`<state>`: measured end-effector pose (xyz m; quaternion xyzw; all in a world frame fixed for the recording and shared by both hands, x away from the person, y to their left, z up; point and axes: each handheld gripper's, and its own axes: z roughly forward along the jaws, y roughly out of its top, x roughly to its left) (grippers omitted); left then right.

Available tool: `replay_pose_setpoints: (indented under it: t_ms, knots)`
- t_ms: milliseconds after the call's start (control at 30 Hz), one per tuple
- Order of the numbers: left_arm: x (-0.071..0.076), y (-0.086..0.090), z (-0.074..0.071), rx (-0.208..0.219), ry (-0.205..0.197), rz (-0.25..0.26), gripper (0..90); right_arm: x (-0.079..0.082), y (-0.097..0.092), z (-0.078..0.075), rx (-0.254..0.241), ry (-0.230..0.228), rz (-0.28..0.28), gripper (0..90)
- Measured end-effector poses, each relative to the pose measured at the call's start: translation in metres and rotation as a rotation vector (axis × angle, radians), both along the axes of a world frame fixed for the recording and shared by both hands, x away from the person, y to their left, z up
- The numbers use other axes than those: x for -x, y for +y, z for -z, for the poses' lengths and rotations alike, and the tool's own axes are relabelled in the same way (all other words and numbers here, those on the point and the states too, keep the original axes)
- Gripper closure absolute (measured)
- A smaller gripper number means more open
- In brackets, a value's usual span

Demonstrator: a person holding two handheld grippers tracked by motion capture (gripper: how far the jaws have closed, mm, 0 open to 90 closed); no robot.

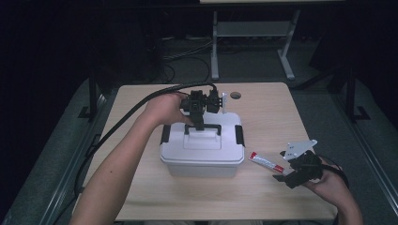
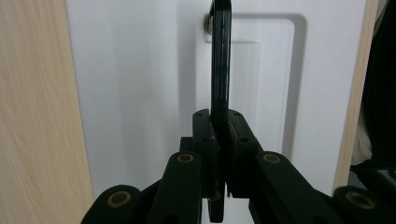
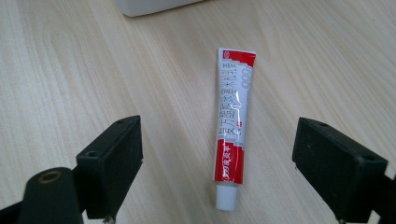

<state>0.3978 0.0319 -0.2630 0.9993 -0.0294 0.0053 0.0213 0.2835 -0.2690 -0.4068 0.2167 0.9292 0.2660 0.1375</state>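
The left gripper [image 1: 199, 123] points down with its jaws pressed nearly together, its forearm reaching forward, while the right gripper [image 1: 283, 176] rests low in an upturned hand, jaws spread wide.

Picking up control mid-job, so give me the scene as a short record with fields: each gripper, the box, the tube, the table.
left gripper: shut on the box's black handle, which stands upright between its jaws
right gripper: open, jaws either side of the tube, not touching it
box: white, lid on, black side latches, mid-table
tube: red and white, white cap toward the right gripper, lying flat right of the box
table: light wood
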Motion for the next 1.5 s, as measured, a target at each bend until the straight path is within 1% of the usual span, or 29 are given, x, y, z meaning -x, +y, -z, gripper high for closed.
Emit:
replay_pose_setpoints:
  t_ms: [67,300,333,367,400,433,467,567,733,767,800,867,900,933,967,1000,1067,1133,1267,1467,1500]
  knots:
    - [0.001,-0.001,-0.002,-0.004,-0.004,0.006,84.5,0.0,0.0,0.0,0.001,-0.002,-0.002,15.8]
    - [0.003,-0.002,-0.014,0.007,-0.024,0.004,84.5,0.0,0.0,0.0,0.002,-0.003,-0.002,15.8]
    - [0.003,-0.002,-0.016,0.006,-0.02,0.007,84.6,0.0,0.0,0.0,0.002,-0.004,-0.002,15.7]
    - [0.005,-0.001,-0.02,0.016,-0.017,0.01,84.6,0.0,0.001,0.0,0.002,-0.005,-0.002,15.8]
    - [0.005,-0.001,-0.02,0.016,-0.017,0.01,84.6,0.0,0.001,0.0,0.002,-0.005,-0.002,15.8]
    - [0.006,-0.001,-0.024,0.016,-0.022,0.017,84.6,0.0,0.001,0.0,0.006,-0.006,-0.002,15.7]
    - [0.006,-0.001,-0.024,0.016,-0.022,0.017,84.6,0.0,0.001,0.0,0.006,-0.006,-0.002,15.7]
    - [0.009,0.001,-0.031,0.029,-0.026,0.013,84.6,-0.001,0.003,0.001,0.007,-0.005,-0.01,15.7]
    - [0.013,0.008,-0.043,0.041,-0.042,0.008,84.6,0.0,0.002,0.001,0.005,-0.003,-0.003,15.8]
    - [0.014,0.012,-0.048,0.041,-0.048,0.008,84.6,0.0,0.002,0.001,0.006,-0.003,-0.003,15.7]
    - [0.014,0.012,-0.048,0.041,-0.048,0.008,84.6,0.0,0.002,0.001,0.006,-0.003,-0.003,15.7]
    - [0.016,0.018,-0.054,0.048,-0.055,0.0,84.6,0.0,0.003,0.001,0.004,0.003,0.0,15.7]
    - [0.017,0.023,-0.057,0.043,-0.064,-0.004,84.6,0.0,0.003,0.002,0.008,0.008,0.001,15.7]
    - [0.017,0.023,-0.057,0.043,-0.064,-0.004,84.6,0.0,0.003,0.002,0.008,0.008,0.001,15.7]
    - [0.019,0.028,-0.062,0.037,-0.067,-0.005,84.6,0.0,0.004,0.002,0.012,0.008,0.0,15.7]
    - [0.019,0.028,-0.062,0.037,-0.067,-0.005,84.6,0.0,0.004,0.002,0.012,0.008,0.0,15.7]
    - [0.021,0.035,-0.066,0.034,-0.075,-0.014,84.6,-0.001,0.004,0.002,0.016,0.006,-0.002,15.7]
    - [0.022,0.041,-0.071,0.036,-0.08,-0.017,84.6,0.0,0.005,0.003,0.015,0.014,0.002,15.7]
    - [0.026,0.055,-0.082,0.045,-0.093,-0.033,84.6,0.0,0.006,0.003,0.017,0.014,0.002,15.7]
    - [0.031,0.075,-0.093,0.041,-0.105,-0.054,84.6,0.0,0.005,0.003,0.014,0.01,0.001,15.7]
    - [0.032,0.081,-0.096,0.043,-0.108,-0.061,84.6,0.0,0.005,0.002,0.013,0.009,0.003,15.7]
